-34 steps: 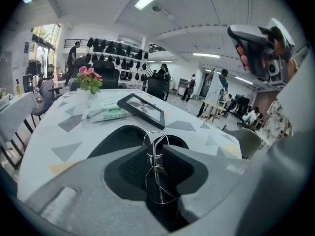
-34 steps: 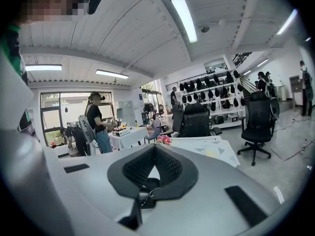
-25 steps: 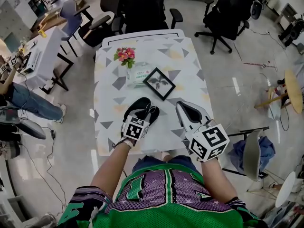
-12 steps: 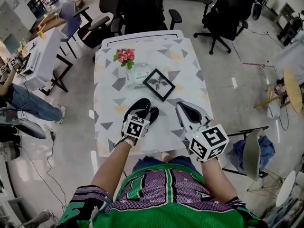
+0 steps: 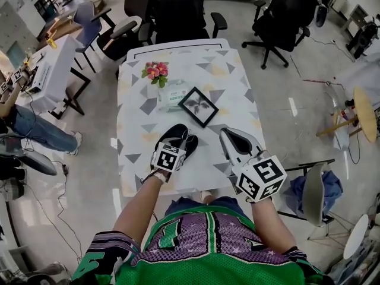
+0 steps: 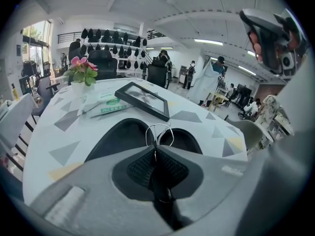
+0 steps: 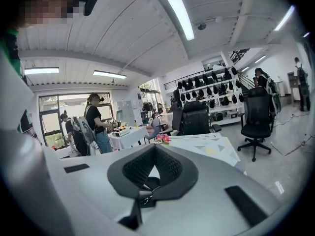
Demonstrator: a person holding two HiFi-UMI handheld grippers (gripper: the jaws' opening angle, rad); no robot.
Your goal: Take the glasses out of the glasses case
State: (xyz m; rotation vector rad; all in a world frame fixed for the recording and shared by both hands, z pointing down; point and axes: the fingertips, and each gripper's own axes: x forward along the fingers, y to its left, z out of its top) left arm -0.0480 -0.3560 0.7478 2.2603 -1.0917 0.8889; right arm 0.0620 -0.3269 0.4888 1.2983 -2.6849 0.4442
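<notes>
The black glasses case [image 5: 173, 133] lies open near the front edge of the patterned table [image 5: 237, 82]. My left gripper [image 5: 180, 142] reaches down into the case. Its jaws have just been closing, and in the left gripper view [image 6: 154, 149] they pinch the thin wire frame of the glasses [image 6: 158, 130]. The wire loops stand up over the case's dark hollow [image 6: 118, 134]. My right gripper [image 5: 233, 136] hangs to the right of the case, off the table. In the right gripper view [image 7: 155, 147] its tips meet and hold nothing.
Behind the case lie a black picture frame [image 5: 199, 104], a tissue pack [image 5: 173, 94] and a pot of pink flowers [image 5: 155, 70]. Office chairs [image 5: 178, 10] stand past the table's far end. A white side table [image 5: 53, 64] stands at the left.
The left gripper's jaws have come together over the open case. Both hands have stayed where they were.
</notes>
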